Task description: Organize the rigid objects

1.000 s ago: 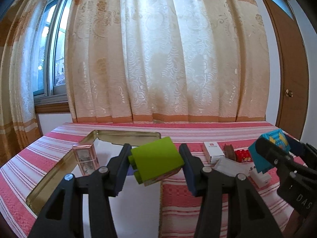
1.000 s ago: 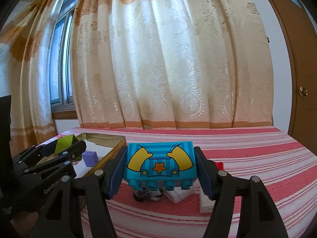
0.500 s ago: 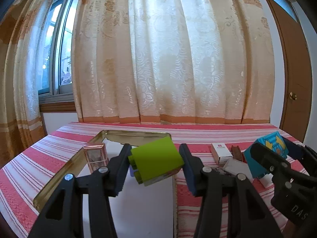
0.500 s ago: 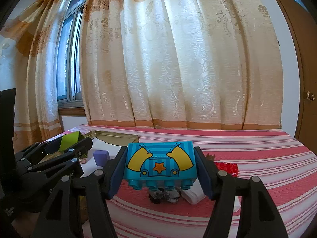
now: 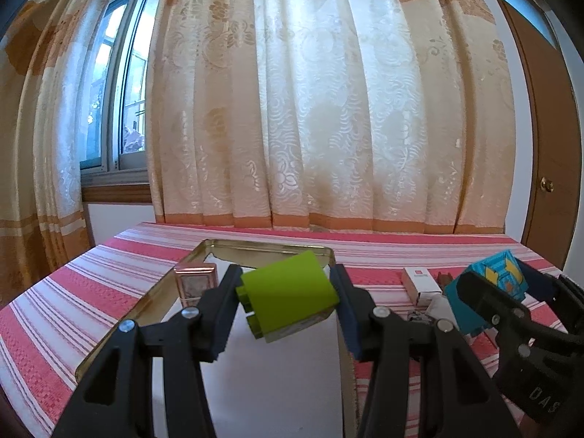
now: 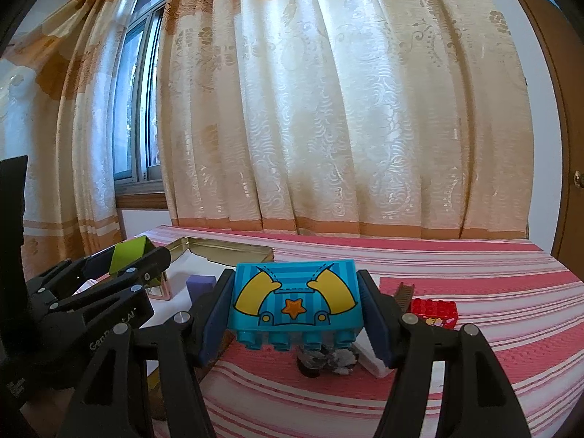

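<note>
In the left wrist view, a lime-green building block (image 5: 288, 294) is being gripped between the two pads of the left tongs (image 5: 286, 308), tilted, with its studs turned toward the left pad. The block is being held in the air above a shallow gold-rimmed metal tray (image 5: 255, 248) that is resting on the red-and-white striped surface (image 5: 73, 292). Inside the tray, near its left wall, a small pinkish rectangular box (image 5: 193, 281) is standing upright. To the right of the tray, a small white carton (image 5: 419, 284) is lying on the surface. At the right edge of this view the right tongs (image 5: 492, 303) are being seen from the side, closed on a turquoise block (image 5: 489, 292) with yellow markings, well apart from the tray.

In the right wrist view, the turquoise block (image 6: 295, 299), printed with yellow sleeves and an orange star, is being clamped between the pads of the right tongs (image 6: 297, 314), studs pointing down, above the striped surface (image 6: 492, 292). Below it, a dark-and-white crumpled object (image 6: 325, 359) and a white flat piece (image 6: 372, 361) are lying on the surface. A red studded brick (image 6: 434, 310) and a brown ridged piece (image 6: 403, 292) are lying to the right. To the left, the tray (image 6: 233, 248) is holding a purple cube (image 6: 199, 286), and the left tongs (image 6: 142, 266) are gripping the green block (image 6: 127, 253) over it.
</note>
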Demonstrator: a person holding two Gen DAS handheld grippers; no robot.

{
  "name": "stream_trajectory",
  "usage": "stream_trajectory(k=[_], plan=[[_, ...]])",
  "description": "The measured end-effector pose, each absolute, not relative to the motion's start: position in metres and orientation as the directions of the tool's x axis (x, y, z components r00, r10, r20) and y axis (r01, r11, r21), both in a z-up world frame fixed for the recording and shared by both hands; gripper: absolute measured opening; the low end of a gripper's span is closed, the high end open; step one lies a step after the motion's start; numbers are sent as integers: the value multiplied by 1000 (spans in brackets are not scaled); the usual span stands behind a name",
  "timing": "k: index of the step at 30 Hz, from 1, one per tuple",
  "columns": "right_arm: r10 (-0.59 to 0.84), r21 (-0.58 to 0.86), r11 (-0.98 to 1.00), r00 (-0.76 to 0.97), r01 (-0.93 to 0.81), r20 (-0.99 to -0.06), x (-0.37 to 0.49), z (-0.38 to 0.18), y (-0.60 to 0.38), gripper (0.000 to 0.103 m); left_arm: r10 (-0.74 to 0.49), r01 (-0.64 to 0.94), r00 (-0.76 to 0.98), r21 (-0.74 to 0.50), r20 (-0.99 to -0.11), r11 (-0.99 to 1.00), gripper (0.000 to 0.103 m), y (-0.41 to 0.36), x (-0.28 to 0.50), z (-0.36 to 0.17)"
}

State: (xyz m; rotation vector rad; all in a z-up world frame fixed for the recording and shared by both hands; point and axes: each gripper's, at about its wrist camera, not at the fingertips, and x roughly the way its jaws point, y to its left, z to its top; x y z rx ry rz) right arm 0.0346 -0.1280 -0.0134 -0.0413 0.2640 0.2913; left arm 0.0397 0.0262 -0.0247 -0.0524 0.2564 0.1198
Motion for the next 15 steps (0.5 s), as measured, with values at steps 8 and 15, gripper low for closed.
stream_trajectory(k=[8, 15], plan=[[297, -12, 950, 918, -311, -265, 35, -14, -115, 67, 128, -142, 959, -35, -254, 989, 49, 35, 38, -25], [312, -19, 944, 912, -328, -266, 34, -14, -106, 67, 130, -146, 957, -45, -259, 988, 49, 40, 39, -25]])
